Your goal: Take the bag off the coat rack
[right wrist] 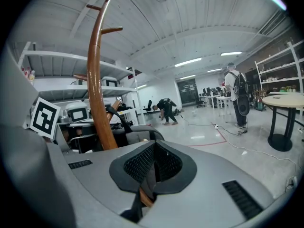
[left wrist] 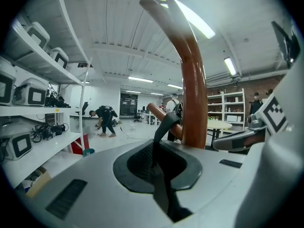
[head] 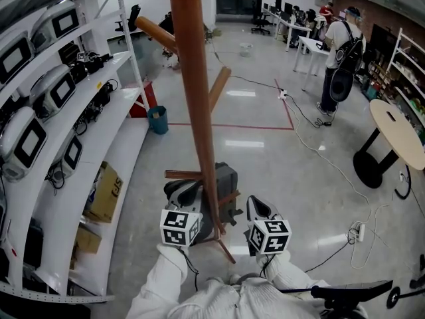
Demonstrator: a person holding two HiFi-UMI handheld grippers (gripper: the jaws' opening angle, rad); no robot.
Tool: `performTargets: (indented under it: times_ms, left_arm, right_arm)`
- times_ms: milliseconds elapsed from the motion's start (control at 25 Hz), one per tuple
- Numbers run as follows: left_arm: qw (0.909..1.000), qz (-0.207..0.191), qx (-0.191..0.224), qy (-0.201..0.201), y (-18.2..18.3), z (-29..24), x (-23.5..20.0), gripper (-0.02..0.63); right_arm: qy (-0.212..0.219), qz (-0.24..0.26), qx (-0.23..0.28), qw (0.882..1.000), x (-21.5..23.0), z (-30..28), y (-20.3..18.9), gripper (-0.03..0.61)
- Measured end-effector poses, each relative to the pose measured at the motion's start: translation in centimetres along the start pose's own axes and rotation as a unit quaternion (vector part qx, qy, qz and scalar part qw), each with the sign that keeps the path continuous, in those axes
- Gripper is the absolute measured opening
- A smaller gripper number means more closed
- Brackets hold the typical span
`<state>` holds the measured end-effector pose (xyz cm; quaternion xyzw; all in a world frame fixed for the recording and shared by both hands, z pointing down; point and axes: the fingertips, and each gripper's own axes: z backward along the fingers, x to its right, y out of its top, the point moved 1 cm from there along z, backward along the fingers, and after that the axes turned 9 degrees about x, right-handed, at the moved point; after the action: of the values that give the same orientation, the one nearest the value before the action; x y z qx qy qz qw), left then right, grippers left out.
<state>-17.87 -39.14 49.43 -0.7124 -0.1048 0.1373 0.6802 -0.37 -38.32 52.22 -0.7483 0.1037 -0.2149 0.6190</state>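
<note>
Standing on the shiny grey floor (head: 265, 145) beside long white shelves (head: 113, 105) of gear, the wooden coat rack (head: 196, 98) rises up the middle of the head view, its pegs slanting upward. Low on its pole, just behind it and near the foot, hangs the grey bag (head: 226, 178), not yet off the rack. Both grippers sit close to the bag, one on each side of the pole. The left gripper (left wrist: 157, 159) has its jaws pressed together on the bag's black strap (left wrist: 165, 127), which runs up from them and over a short peg (left wrist: 156, 111). The right gripper (right wrist: 153, 167) has its jaws drawn together too, pinching a dark strip (right wrist: 137, 202) that trails out beneath them, with a sliver of brown wood beside it.
</note>
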Motion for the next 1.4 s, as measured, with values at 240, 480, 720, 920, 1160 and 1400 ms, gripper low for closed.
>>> performTargets:
  times_ms: [240, 480, 720, 920, 1160, 1400]
  left_arm:
    - [0.9999, -0.006, 0.014, 0.000, 1.4, -0.3, -0.5, 0.017]
    - [0.9998, 0.007, 0.017, 0.009, 2.1, -0.8, -1.4, 0.017]
    - [0.9995, 0.014, 0.021, 0.021, 2.9, -1.4, -2.7, 0.017]
    - [0.9993, 0.016, 0.025, 0.024, 3.4, -2.1, -3.3, 0.017]
    - [0.9980, 0.027, 0.035, 0.045, 4.3, -2.6, -4.9, 0.017]
    - [0.9915, 0.066, 0.030, 0.108, 3.5, -2.0, -7.3, 0.017]
  right_arm:
    - [-0.001, -0.002, 0.000, 1.000, 0.0, -0.3, 0.0, 0.012]
    - [-0.001, -0.005, 0.001, 1.000, 0.2, -0.4, 0.0, 0.012]
    - [-0.007, -0.007, 0.003, 1.000, 0.8, -0.6, 0.3, 0.012]
    - [-0.012, -0.007, 0.007, 1.000, 1.4, -0.7, 0.6, 0.012]
    - [-0.017, -0.010, 0.008, 1.000, 2.1, -0.8, 0.8, 0.012]
    - [-0.021, -0.016, 0.007, 1.000, 2.8, -0.6, 0.5, 0.012]
